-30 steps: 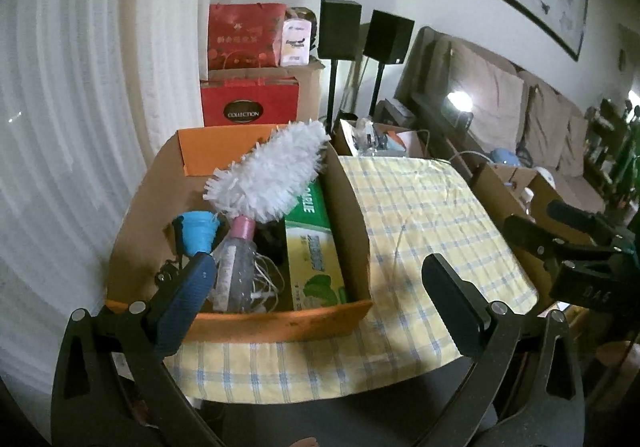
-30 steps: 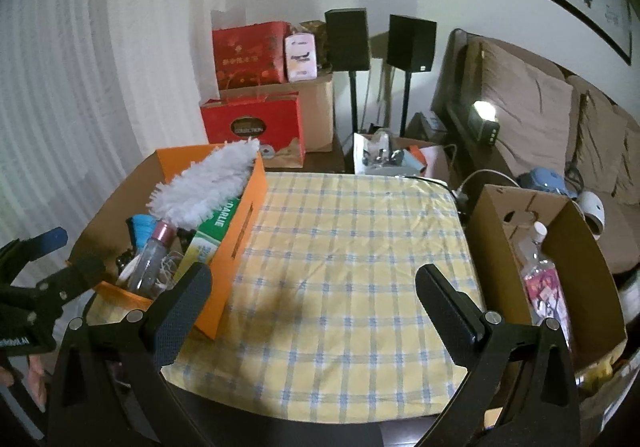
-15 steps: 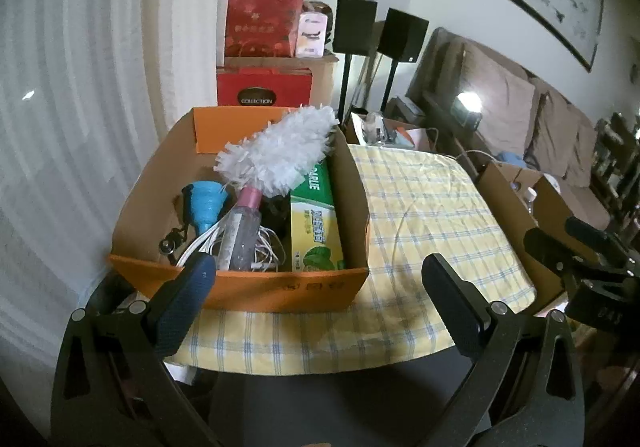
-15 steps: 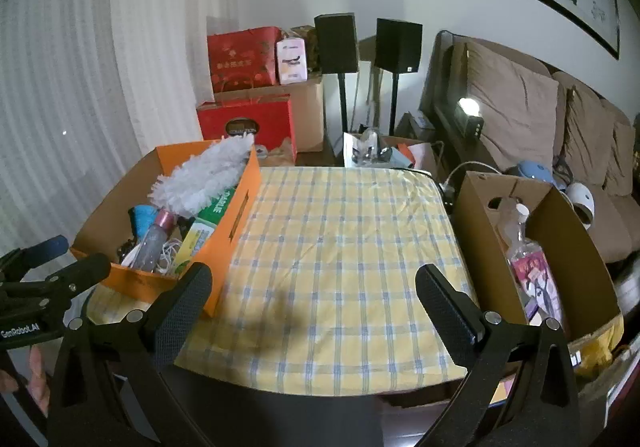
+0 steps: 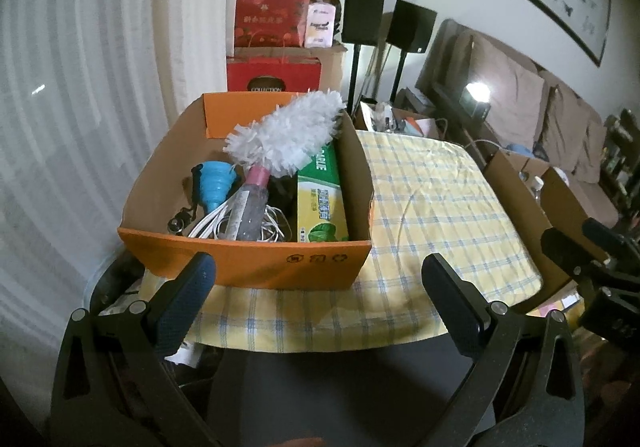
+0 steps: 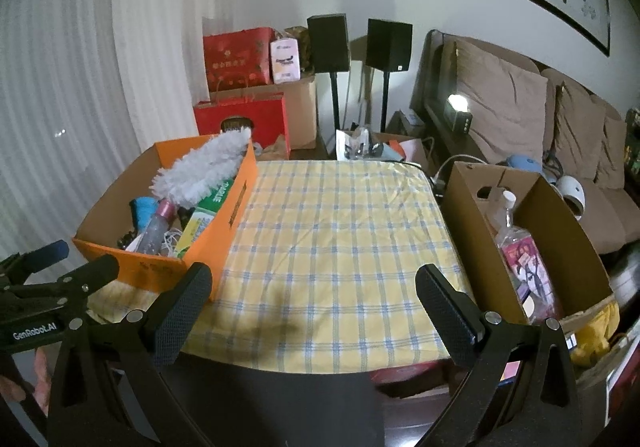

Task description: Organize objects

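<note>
An orange cardboard box [image 5: 248,265] stands on the left of a table with a yellow checked cloth [image 5: 432,207]. In it lie a white fluffy duster [image 5: 288,135], a clear bottle with a pink cap [image 5: 250,207], a blue collapsible funnel [image 5: 214,185], white cables and a green and yellow carton [image 5: 322,203]. My left gripper [image 5: 320,303] is open and empty, just before the box's near wall. My right gripper [image 6: 312,307] is open and empty over the table's near edge. The box also shows in the right wrist view [image 6: 236,203].
A brown cardboard box [image 6: 472,223] holding a clear bottle [image 6: 508,223] and packets stands off the table's right side. Behind are red gift bags [image 6: 240,55], two black speakers [image 6: 328,43], a sofa with cushions [image 6: 504,107] and a curtain on the left.
Both grippers have pulled back and away from the table, so the orange box and cloth look farther off. Both stayed open and empty.
</note>
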